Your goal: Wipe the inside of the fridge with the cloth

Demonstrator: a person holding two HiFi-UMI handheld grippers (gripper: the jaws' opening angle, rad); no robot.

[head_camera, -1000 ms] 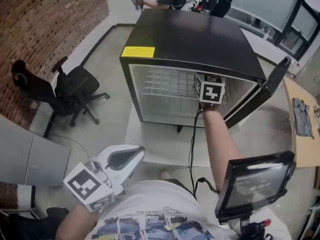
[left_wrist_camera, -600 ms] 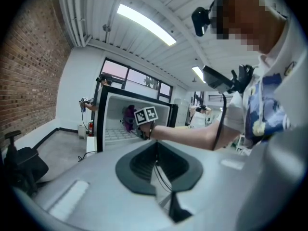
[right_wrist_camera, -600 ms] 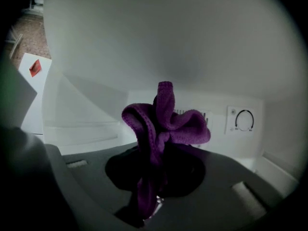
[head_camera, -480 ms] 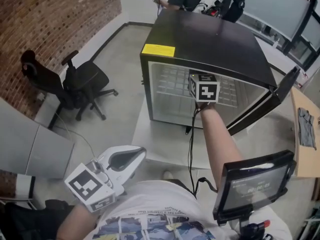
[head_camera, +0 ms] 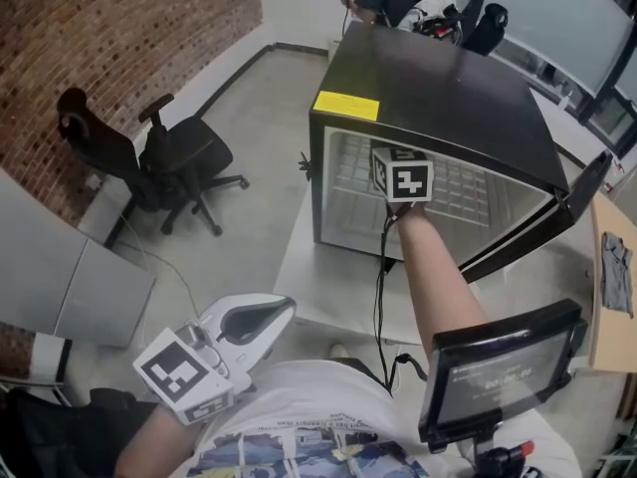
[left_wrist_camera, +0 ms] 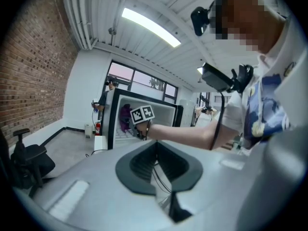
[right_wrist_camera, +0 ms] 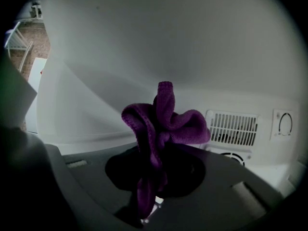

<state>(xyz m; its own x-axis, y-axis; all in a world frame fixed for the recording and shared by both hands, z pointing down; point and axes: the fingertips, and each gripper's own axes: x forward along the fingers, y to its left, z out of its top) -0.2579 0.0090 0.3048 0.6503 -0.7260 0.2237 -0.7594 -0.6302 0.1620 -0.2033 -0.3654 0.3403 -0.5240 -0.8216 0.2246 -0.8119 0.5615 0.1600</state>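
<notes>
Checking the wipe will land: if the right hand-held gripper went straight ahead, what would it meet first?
Probably the fridge's white inner wall, left of the vent grille; the purple cloth clamped in the right hand-held gripper would touch first. Depth is unclear.

Fuzzy purple cloth (right_wrist_camera: 163, 124), glossy black fridge (head_camera: 443, 78) top, rough brick wall (head_camera: 129, 28)

A brick wall (head_camera: 149, 28) ran along the left — a black office chair (head_camera: 164, 157) stood on grey floor (head_camera: 249, 118); a ceiling light (left_wrist_camera: 149, 27) glowed.
</notes>
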